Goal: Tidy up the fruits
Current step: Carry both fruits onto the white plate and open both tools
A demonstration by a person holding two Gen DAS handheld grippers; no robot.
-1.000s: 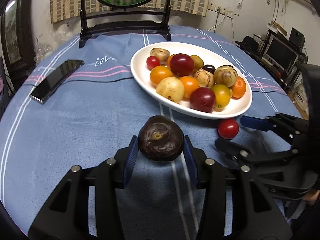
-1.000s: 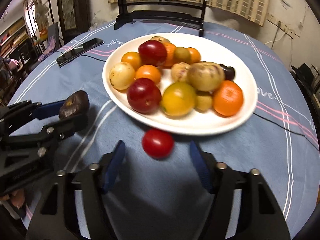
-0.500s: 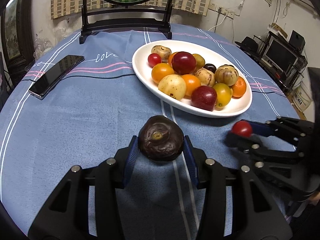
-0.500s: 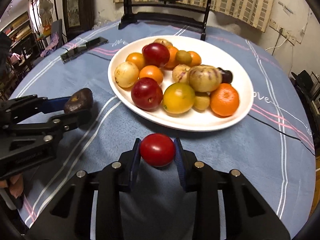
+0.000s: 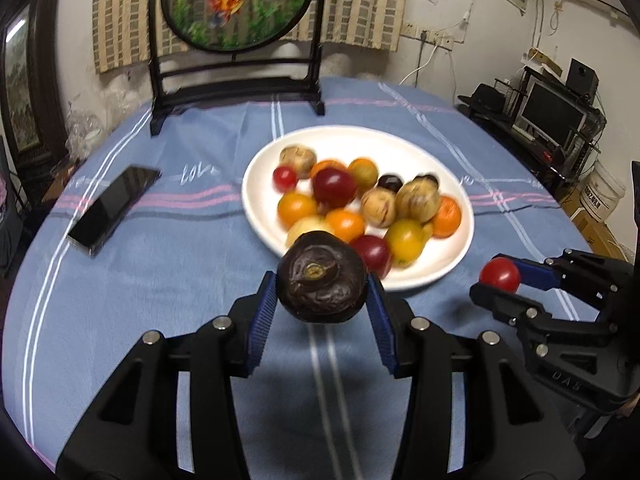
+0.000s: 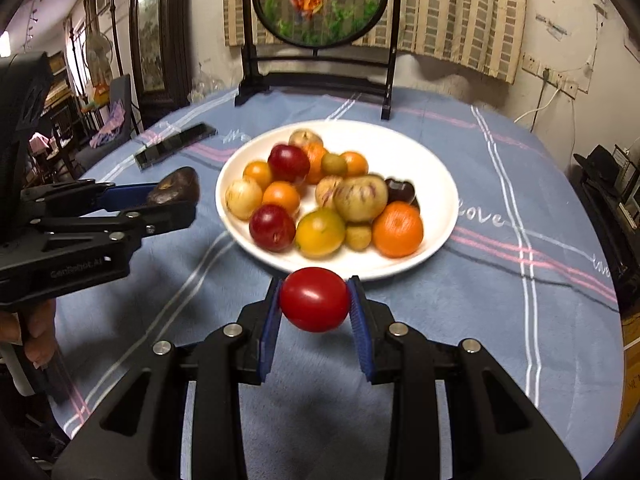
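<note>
Item: white oval ceramic plate, taken here as the landmark.

- Left gripper: you are clamping a dark purple wrinkled round fruit between the blue pads, clear of the blue striped tablecloth. It is hanging just short of the plate's near rim, so the plate is lying straight ahead along the fingers.
- Right gripper: you are pinching a small glossy red tomato narrowly, its long axis running across the jaws. It too is sitting just before the near rim (neither hand looks clearly nearer).
- Plate contents: you are looking at a crowded heap of orange, yellow, dark red and pale striped fruits; bare plate is showing along the near and right edges.
- Beyond the plate's left side: a black slab phone.
</note>
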